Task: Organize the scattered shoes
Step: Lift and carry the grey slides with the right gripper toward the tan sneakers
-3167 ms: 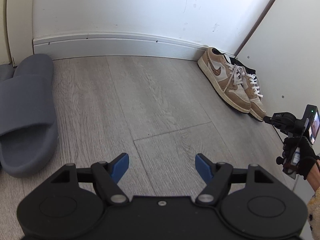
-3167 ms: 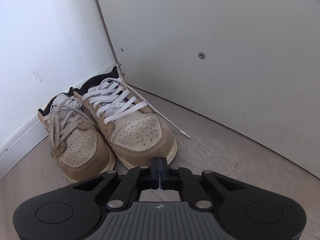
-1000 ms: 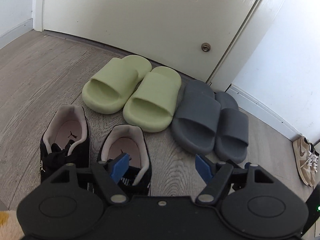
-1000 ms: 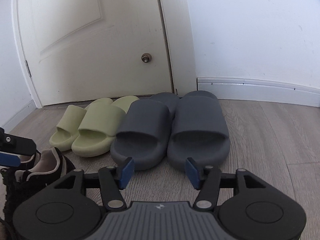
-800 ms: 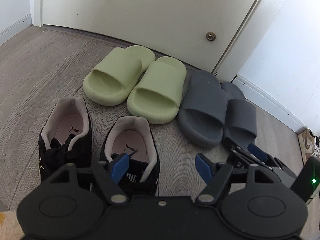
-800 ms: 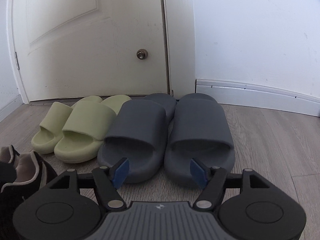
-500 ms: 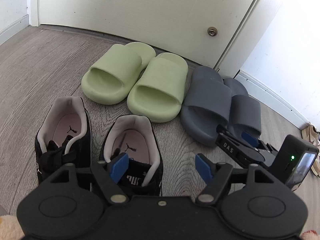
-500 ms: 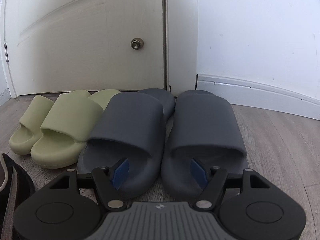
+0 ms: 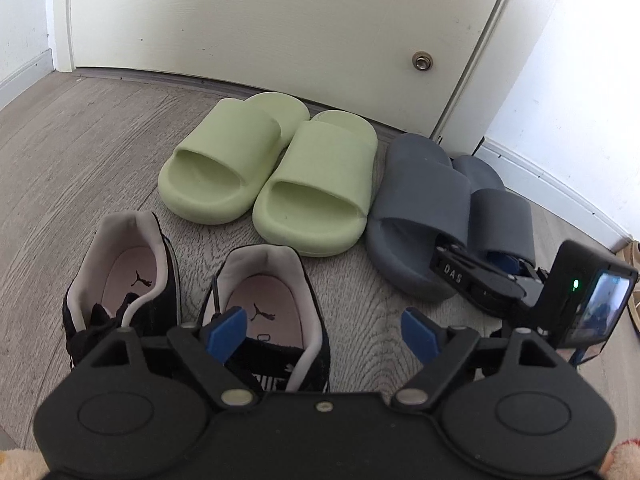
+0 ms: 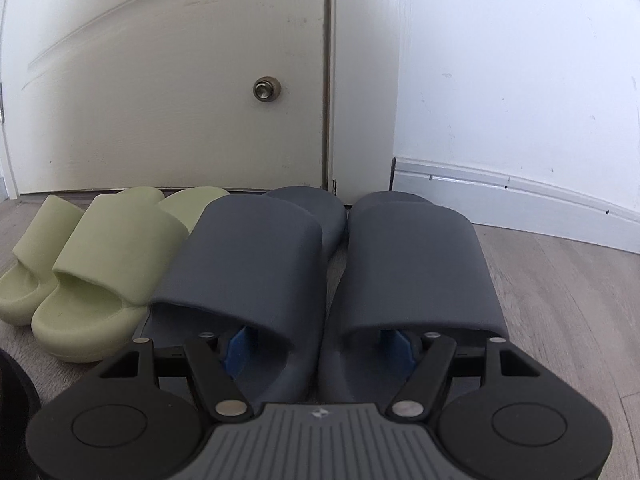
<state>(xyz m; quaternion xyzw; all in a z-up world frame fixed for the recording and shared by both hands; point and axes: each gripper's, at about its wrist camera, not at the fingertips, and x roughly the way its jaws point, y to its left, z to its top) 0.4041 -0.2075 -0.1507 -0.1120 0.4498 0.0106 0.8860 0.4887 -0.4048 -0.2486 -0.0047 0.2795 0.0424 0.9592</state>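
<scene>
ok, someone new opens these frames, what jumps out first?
The right tool is open, one blue finger slid under the strap of each grey slide right by the door. Left of those sit the lime-green slides, toes to the door. Nearest the left tool, also open, stands a pair of black Puma sneakers, heels toward the camera.

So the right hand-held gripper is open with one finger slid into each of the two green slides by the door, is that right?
Not quite: the right hand-held gripper is open with one finger in each of the two grey slides, not the green ones. The green slides sit untouched just to their left. The right wrist view shows both blue fingertips tucked under the grey straps.
</scene>
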